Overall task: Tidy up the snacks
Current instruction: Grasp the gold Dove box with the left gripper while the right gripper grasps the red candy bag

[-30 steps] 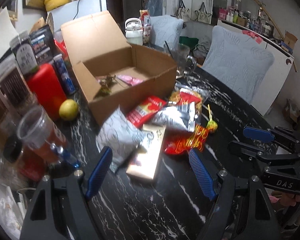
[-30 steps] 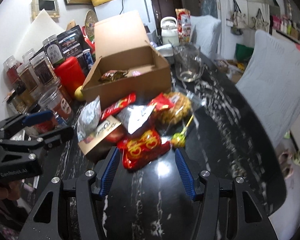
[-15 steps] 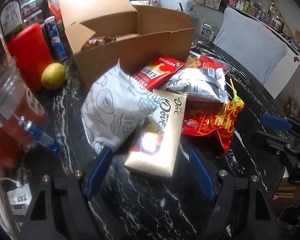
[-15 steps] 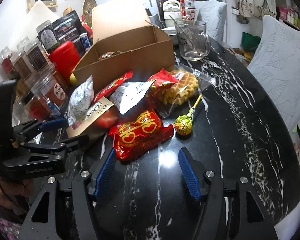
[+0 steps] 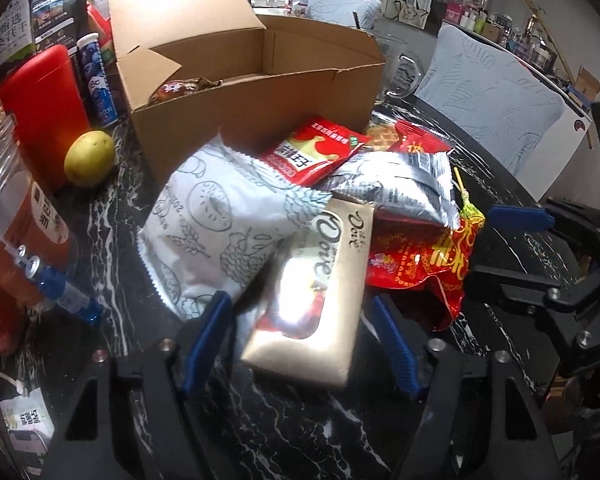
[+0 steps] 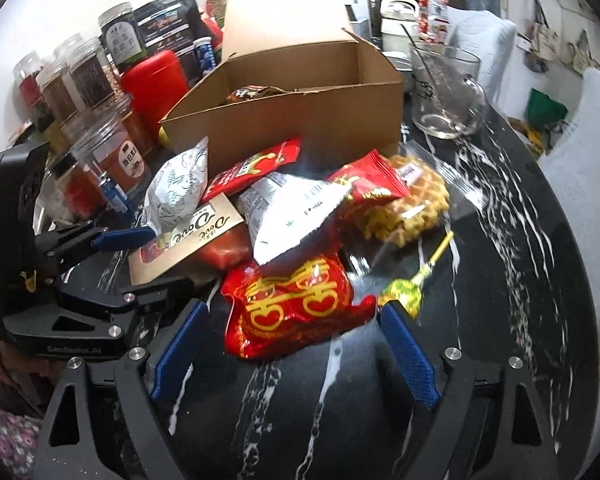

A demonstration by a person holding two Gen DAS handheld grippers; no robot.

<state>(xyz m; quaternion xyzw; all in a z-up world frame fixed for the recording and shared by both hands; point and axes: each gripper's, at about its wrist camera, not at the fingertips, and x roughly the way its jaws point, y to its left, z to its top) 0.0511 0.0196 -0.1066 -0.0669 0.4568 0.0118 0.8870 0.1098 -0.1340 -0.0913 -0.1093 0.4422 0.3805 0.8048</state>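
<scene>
Chocolate box (image 5: 312,300) lies between left gripper's (image 5: 300,344) spread jaws.

Cardboard box (image 5: 260,92): its near wall hides most of what's inside; only brown wrapper tops (image 6: 256,92) poke above it, print unreadable. Waffle pack (image 6: 404,208) partly under the red pouch (image 6: 370,184) and the silver pouch (image 6: 288,216). Far end of the Dove box (image 6: 188,236) tucked under the white pouch (image 6: 176,188). My left gripper (image 5: 300,344) covers the tabletop's near edge. Jars (image 6: 80,76) by the tabletop's left edge overlap, labels too small. Lollipop (image 5: 470,210) head mostly hidden behind silver pouch.
</scene>
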